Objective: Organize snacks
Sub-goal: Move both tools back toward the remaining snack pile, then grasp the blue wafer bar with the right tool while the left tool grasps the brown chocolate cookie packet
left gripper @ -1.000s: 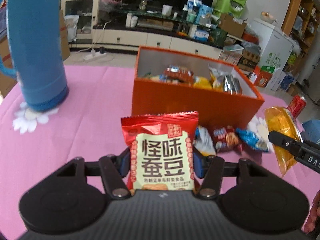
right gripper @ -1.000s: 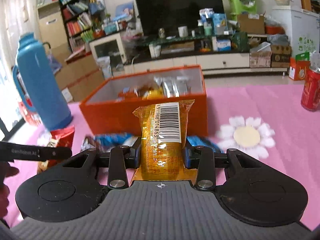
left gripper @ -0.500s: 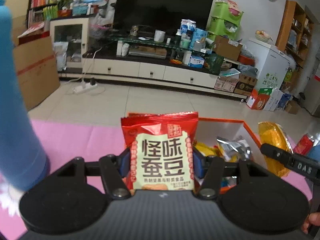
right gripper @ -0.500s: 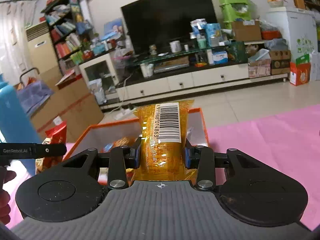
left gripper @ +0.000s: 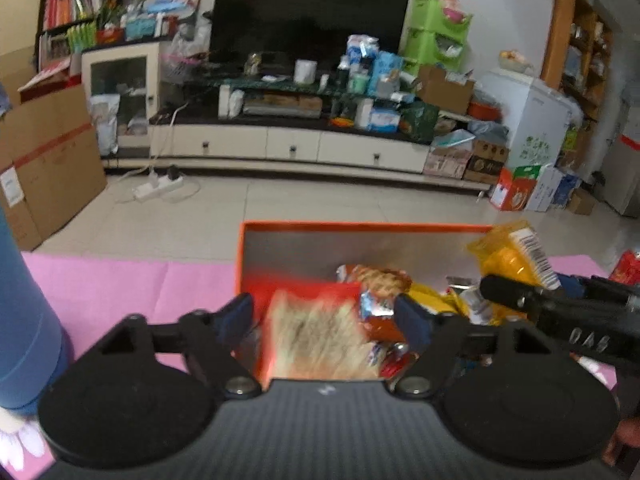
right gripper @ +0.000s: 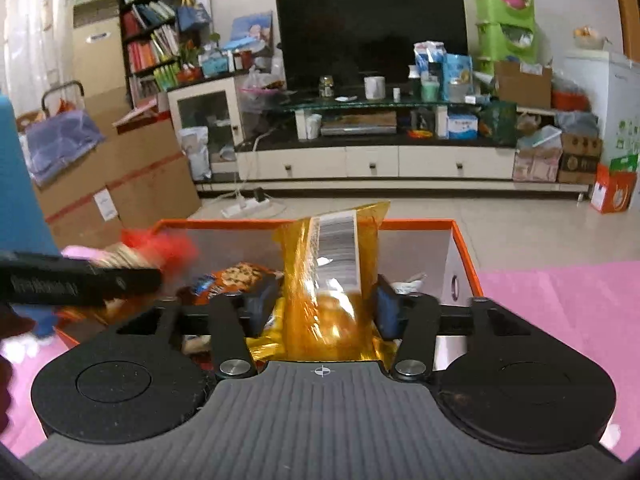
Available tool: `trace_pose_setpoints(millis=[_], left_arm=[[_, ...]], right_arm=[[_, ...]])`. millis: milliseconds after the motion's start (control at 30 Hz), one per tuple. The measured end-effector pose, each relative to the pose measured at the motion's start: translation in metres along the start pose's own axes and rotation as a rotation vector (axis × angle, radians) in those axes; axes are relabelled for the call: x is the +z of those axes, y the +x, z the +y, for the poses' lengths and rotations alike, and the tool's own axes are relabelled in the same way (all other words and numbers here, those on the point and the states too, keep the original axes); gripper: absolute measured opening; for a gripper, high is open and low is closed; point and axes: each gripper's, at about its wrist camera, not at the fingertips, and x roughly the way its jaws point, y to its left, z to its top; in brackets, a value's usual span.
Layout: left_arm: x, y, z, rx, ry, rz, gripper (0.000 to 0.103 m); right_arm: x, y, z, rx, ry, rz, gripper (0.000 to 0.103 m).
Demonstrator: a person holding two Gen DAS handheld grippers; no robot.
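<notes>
Both grippers above the orange box (left gripper: 360,227), jaws having just been opening. Left gripper (left gripper: 324,316): jaws parted clear of the red-and-cream snack packet (left gripper: 320,332), which is blurred, directly between and below them, over the box's near-left corner. Right gripper (right gripper: 322,306): jaws spread, pads apparently off the yellow packet (right gripper: 332,280), whose long axis stands roughly upright, tilted slightly, over the box interior. Each packet lies nearest its own gripper; both appear released into the box.
</notes>
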Motion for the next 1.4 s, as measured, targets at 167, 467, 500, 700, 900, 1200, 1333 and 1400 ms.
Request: trace_pose_setpoints(millis=[167, 467, 500, 700, 900, 1200, 1333, 1400], left_arm=[[0.014, -0.029, 0.000, 0.001, -0.024, -0.071, 0.080], [0.007, -0.089, -0.027, 0.039, 0.043, -0.067, 0.095], [-0.001, -0.093, -0.030, 0.044, 0.055, -0.054, 0.095], [-0.082, -0.114, -0.036, 0.092, 0.101, 0.056, 0.100], [-0.106, -0.083, -0.035, 0.093, 0.138, 0.157, 0.100], [-0.120, -0.050, -0.032, 0.066, 0.172, 0.244, 0.093], [-0.120, -0.047, -0.016, -0.035, 0.025, 0.304, 0.072], [-0.122, -0.051, -0.012, -0.050, -0.005, 0.317, 0.069]], right_arm=[[0.018, -0.038, -0.004, 0.013, 0.043, -0.118, 0.055], [0.008, -0.116, -0.015, -0.011, 0.064, -0.128, 0.067], [-0.002, -0.124, -0.018, -0.016, 0.062, -0.107, 0.067], [-0.067, -0.160, -0.046, -0.060, 0.086, 0.013, 0.071], [-0.095, -0.145, -0.066, -0.068, 0.077, 0.114, 0.071], [-0.098, -0.077, -0.063, -0.052, 0.078, 0.213, 0.061], [-0.103, -0.065, -0.066, 0.010, 0.126, 0.245, 0.045], [-0.106, -0.070, -0.060, -0.008, 0.090, 0.256, 0.042]])
